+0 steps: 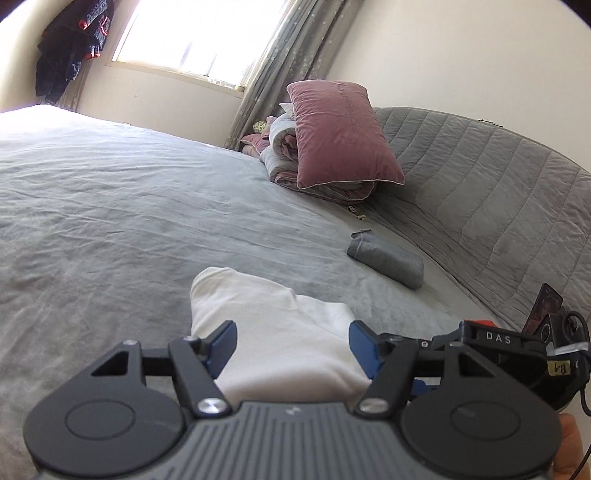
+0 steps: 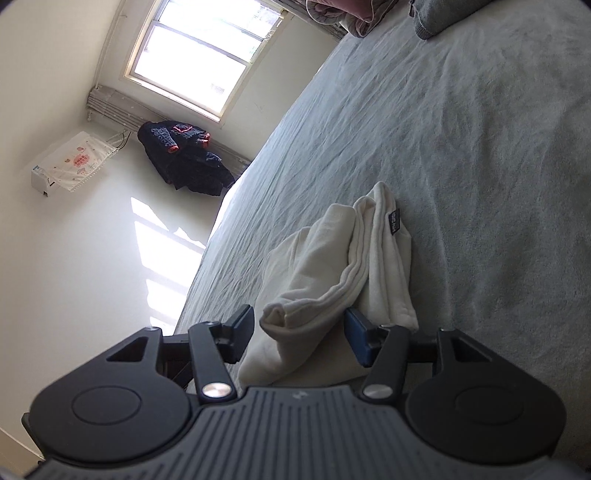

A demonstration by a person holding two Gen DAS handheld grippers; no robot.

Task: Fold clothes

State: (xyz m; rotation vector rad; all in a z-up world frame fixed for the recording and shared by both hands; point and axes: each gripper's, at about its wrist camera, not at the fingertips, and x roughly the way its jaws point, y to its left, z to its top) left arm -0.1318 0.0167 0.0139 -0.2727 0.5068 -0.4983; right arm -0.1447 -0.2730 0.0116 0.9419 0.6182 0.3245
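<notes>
A folded white garment (image 1: 273, 325) lies on the grey bed sheet (image 1: 129, 206). My left gripper (image 1: 291, 347) is open, its blue pads on either side of the garment's near end. In the right wrist view the same white garment (image 2: 332, 266) shows as a folded bundle with a small dark label. My right gripper (image 2: 299, 332) is open, its jaws around the bundle's near end. The right gripper's body (image 1: 509, 343) shows at the right of the left wrist view. A folded grey garment (image 1: 386, 262) lies further up the bed.
A pink pillow (image 1: 340, 136) leans on rolled bedding by the quilted grey headboard (image 1: 480, 184). Dark clothes (image 1: 74, 48) hang beside the window (image 1: 199, 33); they also show in the right wrist view (image 2: 184, 162). A phone (image 1: 543, 312) stands at the bed's right edge.
</notes>
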